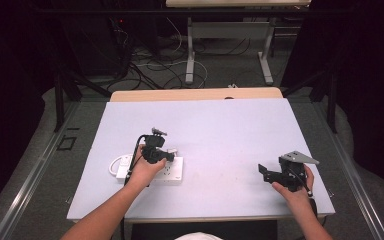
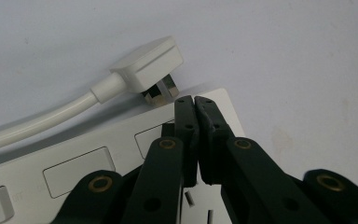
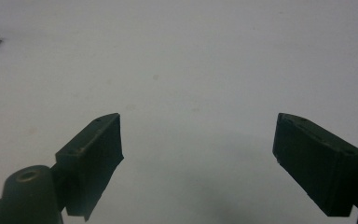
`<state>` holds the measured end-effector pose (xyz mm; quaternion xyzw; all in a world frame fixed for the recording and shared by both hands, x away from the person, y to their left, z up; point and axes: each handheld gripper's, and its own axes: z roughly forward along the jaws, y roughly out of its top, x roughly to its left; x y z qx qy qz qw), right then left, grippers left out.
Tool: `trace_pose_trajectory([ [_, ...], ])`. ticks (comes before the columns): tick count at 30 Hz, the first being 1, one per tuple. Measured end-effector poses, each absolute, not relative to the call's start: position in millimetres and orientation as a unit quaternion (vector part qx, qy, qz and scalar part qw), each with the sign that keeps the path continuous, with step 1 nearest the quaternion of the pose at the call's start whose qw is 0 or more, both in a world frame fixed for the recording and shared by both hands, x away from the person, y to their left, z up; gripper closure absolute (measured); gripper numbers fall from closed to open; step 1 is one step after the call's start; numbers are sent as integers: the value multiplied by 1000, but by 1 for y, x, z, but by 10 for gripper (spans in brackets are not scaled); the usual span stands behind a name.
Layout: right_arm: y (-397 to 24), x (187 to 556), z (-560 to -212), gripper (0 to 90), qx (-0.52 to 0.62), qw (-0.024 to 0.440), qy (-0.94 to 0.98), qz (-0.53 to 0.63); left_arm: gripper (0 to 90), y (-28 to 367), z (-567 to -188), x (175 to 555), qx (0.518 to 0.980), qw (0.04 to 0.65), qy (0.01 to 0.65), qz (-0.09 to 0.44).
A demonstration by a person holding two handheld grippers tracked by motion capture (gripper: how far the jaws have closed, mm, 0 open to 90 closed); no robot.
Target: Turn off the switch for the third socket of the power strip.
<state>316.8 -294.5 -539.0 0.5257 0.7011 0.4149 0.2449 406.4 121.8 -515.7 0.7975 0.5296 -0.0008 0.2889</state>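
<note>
Left gripper (image 2: 195, 100) over power strip (image 2: 74, 163), jaws pressed together, nothing between them; tips at strip's end (near last socket). White plug (image 2: 149, 65) lying on table (image 2: 284, 56) just past strip's end, prongs toward strip, not inserted; cord (image 2: 37, 123) running off beside strip. In high view, strip (image 1: 172, 172) at left-front of white table (image 1: 220, 130), left hand (image 1: 145, 172) above it. Right gripper (image 3: 198, 144) well apart at right-front, jaws spread wide, empty, over bare surface. Right hand (image 1: 295, 192) near front edge.
</note>
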Motion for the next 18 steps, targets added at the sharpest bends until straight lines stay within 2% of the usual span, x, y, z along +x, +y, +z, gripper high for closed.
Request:
trace_pose_trajectory([
  [18, -294, 318, -540, 150, 527, 246, 698, 418, 899, 123, -517, 406, 796, 292, 530, 2],
])
